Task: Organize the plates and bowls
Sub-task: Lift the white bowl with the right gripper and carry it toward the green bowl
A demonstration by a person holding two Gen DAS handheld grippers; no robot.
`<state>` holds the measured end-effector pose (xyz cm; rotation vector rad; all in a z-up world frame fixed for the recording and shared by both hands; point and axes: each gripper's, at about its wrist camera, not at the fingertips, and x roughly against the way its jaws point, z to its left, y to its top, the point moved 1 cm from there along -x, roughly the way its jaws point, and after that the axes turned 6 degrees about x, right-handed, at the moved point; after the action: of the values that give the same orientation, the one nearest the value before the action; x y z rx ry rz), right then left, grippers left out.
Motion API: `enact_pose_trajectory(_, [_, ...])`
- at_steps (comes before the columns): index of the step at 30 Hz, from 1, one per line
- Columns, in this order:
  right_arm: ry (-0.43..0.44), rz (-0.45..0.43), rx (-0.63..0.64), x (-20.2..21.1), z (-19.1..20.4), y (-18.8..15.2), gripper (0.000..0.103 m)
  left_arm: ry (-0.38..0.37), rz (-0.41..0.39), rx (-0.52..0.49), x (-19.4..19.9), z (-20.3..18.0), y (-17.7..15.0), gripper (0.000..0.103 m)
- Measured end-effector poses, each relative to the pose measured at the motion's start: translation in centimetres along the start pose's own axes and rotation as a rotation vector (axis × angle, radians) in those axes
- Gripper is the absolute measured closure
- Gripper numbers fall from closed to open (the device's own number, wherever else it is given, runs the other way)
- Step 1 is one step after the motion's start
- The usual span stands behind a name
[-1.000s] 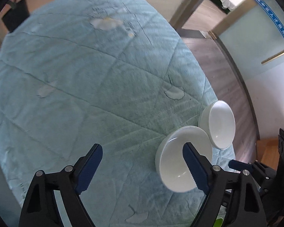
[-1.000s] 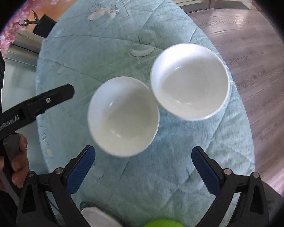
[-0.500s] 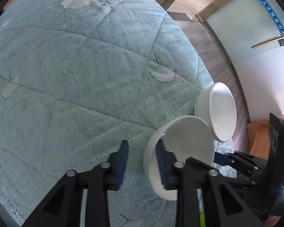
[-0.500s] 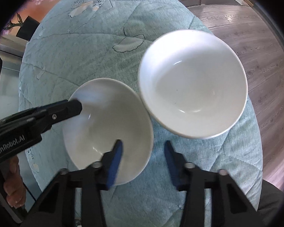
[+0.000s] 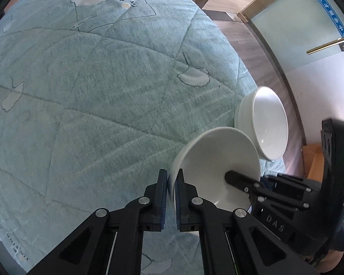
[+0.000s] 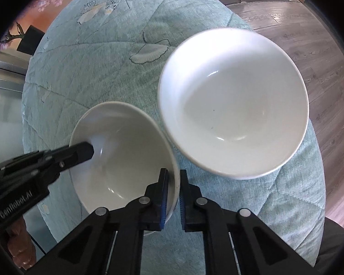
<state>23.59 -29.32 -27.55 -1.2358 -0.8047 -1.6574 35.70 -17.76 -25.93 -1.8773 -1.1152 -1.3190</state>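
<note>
My left hand-held gripper (image 5: 170, 194) and right hand-held gripper (image 6: 173, 194) both clamp the near bowl's (image 6: 123, 151) rim, on opposite sides. It sits on the quilted counter (image 6: 91, 64). The far bowl (image 6: 234, 100) lies just beyond, rims touching, nearer my right hand.

Pale green quilted cloth (image 5: 84, 105) covers the work surface; stitched diamond seams, embroidered fan-leaf motifs (image 5: 193, 76), some lettering near far edge. Wood-plank floor (image 6: 309, 29) beyond. Frosted glass door (image 5: 293, 27), brass handle (image 5: 330, 43). Pink blossoms (image 6: 49, 1) at far left.
</note>
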Motion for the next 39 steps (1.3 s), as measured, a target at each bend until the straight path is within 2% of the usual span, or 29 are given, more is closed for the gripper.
enact_pose_trajectory(5, [0.004, -0.018, 0.03, 2.1, -0.2, -0.5, 0.097, 0.026, -0.037, 0.026, 1.8, -0.7, -1.4, 0.103])
enact_pose_trajectory(8, [0.021, -0.053, 0.045, 4.2, 0.1, -1.1, 0.097, 0.061, -0.076, 0.034, 4.4, -1.5, -2.8, 0.103])
enact_pose_trajectory(12, [0.009, -0.126, 0.136, 8.2, 2.1, -2.6, 0.097, 0.069, -0.123, 0.08, 8.7, -1.9, -5.2, 0.103])
enact_pose_trajectory(18, [0.049, -0.221, 0.241, 14.3, 4.0, -5.8, 0.098, 0.131, -0.224, 0.129, 16.4, -4.2, -10.5, 0.103])
enact_pose_trajectory(25, [0.06, -0.294, 0.303, 20.8, 5.3, -10.3, 0.098, 0.146, -0.328, 0.163, 23.0, -8.2, -17.1, 0.103])
enact_pose_trajectory(33, [0.058, -0.353, 0.337, 25.9, 4.4, -15.4, 0.098, 0.121, -0.378, 0.16, 26.9, -12.7, -25.2, 0.103])
enact_pose_trajectory(39, [0.065, -0.333, 0.363, 26.9, 3.4, -20.0, 0.098, 0.078, -0.357, 0.184, 26.4, -14.7, -31.8, 0.102])
